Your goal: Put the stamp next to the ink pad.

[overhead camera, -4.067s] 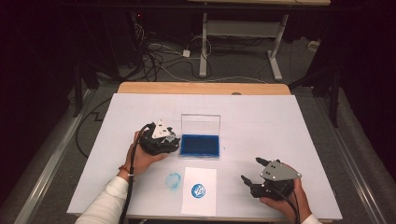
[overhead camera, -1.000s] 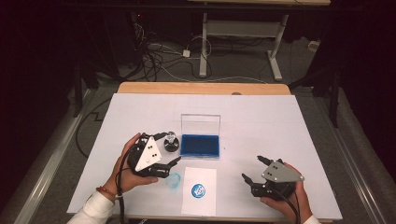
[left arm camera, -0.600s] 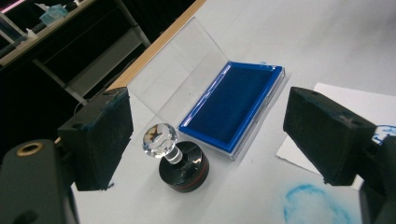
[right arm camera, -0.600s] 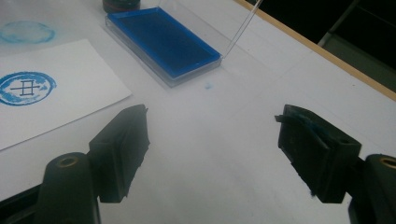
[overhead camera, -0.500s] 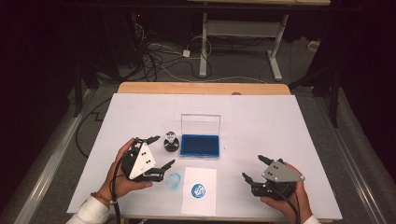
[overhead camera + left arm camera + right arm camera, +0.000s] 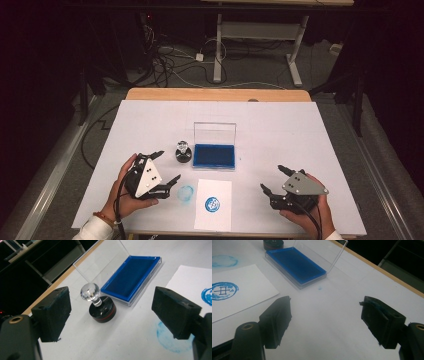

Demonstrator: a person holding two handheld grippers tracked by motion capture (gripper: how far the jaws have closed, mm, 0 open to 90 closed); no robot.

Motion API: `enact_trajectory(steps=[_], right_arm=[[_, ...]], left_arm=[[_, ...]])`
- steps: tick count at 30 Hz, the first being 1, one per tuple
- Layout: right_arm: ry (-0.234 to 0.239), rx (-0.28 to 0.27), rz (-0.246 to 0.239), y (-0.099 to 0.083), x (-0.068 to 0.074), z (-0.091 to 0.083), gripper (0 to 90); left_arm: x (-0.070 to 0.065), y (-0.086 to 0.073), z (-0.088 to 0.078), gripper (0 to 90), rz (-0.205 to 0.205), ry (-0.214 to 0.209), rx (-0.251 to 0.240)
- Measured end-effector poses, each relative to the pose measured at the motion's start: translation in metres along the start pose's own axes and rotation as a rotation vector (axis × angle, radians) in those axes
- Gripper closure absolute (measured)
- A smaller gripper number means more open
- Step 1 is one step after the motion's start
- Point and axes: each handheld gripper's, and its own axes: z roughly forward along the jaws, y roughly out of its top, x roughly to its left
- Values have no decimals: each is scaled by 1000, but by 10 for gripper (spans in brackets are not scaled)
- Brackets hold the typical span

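My left fingers [image 6: 52, 312] stand wide apart with nothing between them, on the left gripper [image 6: 161, 170]. The stamp [image 6: 101, 305], with its clear knob and black base, stands upright on the white surface [image 6: 310, 140] just ahead of them, untouched, beside the open blue ink pad [image 6: 215, 156]. A blue ring smudge [image 6: 185, 193] lies near the paper [image 6: 214, 205] bearing a printed blue seal. My right gripper [image 6: 271, 181] rests well apart, fingers [image 6: 275, 320] likewise open and empty.
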Motion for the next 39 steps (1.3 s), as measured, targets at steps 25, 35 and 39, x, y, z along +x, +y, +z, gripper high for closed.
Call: enact_trajectory(steps=[25,35,39], right_arm=[[7,10,11,-3,-3,1,245],[7,9,6,-3,-2,-1,244],[2,14,3,-4,-2,-1,245]], left_arm=[[4,-55,-6,153,-64,9,142],[-1,-63,-5,153,-98,-7,183],[-1,-62,-5,153,-95,-13,169]])
